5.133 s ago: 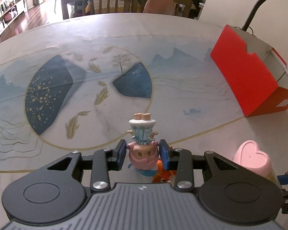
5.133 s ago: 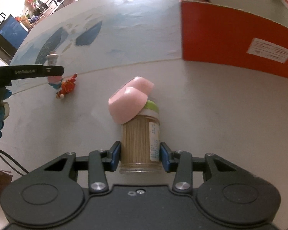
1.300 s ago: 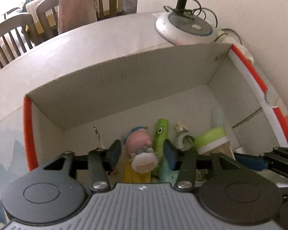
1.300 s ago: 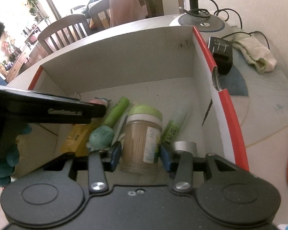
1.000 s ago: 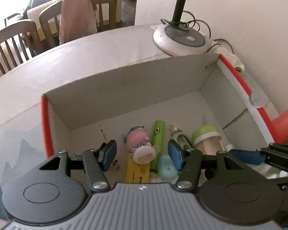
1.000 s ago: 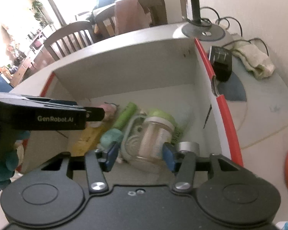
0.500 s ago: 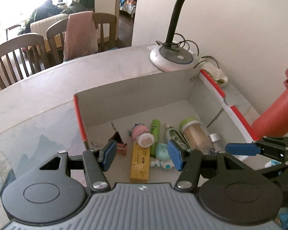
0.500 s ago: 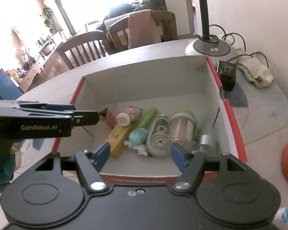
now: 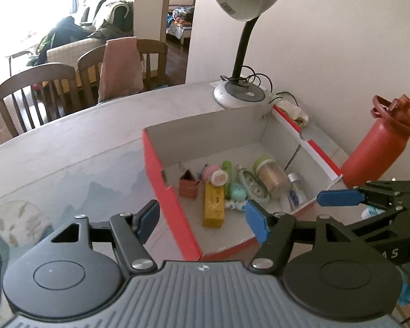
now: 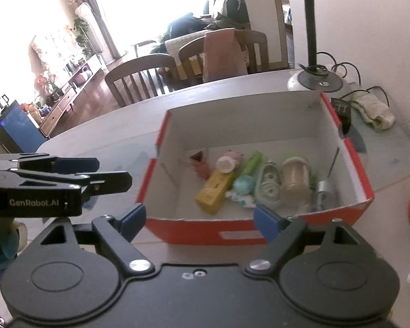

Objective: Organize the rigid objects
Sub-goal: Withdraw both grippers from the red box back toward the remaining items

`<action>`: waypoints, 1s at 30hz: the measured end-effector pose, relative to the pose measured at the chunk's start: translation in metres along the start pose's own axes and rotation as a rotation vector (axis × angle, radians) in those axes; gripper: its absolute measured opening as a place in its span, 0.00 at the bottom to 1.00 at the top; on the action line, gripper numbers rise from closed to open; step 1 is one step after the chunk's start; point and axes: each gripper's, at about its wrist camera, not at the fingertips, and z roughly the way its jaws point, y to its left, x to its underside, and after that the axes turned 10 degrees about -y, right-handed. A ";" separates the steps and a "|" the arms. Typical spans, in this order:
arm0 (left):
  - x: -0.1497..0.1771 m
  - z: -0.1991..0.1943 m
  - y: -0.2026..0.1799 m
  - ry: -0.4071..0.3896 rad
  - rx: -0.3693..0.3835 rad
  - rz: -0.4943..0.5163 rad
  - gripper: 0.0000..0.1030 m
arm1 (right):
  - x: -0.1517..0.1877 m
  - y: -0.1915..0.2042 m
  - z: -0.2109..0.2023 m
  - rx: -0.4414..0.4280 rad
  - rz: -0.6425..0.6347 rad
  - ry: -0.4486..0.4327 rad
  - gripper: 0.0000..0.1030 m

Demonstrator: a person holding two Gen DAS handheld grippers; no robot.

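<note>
Inside the red box (image 10: 259,236), on its white floor, we see the toothpick jar (image 10: 295,180) lying on its side near the right wall, and the pink figurine (image 10: 228,162) lying left of it, beyond the yellow block (image 10: 214,188). Above the box's near edge, we hold the left gripper (image 9: 202,218) and the right gripper (image 10: 199,220). The jaws of both are opening, with nothing between them. A red bottle (image 9: 380,147) stands just right of the box.

two wrist views angled down from just above, sharing the red box (image 9: 177,205) (image 10: 259,235)
</note>
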 end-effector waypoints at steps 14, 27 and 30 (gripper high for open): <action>0.045 -0.067 0.066 -0.025 -0.046 -0.034 0.81 | 0.036 0.073 0.007 -0.027 -0.039 0.048 0.92; 0.094 -0.088 0.124 0.004 -0.097 -0.094 0.88 | 0.071 0.137 0.019 -0.098 -0.150 0.104 0.92; 0.106 -0.086 0.135 0.020 -0.106 -0.110 0.99 | 0.081 0.149 0.025 -0.107 -0.187 0.125 0.92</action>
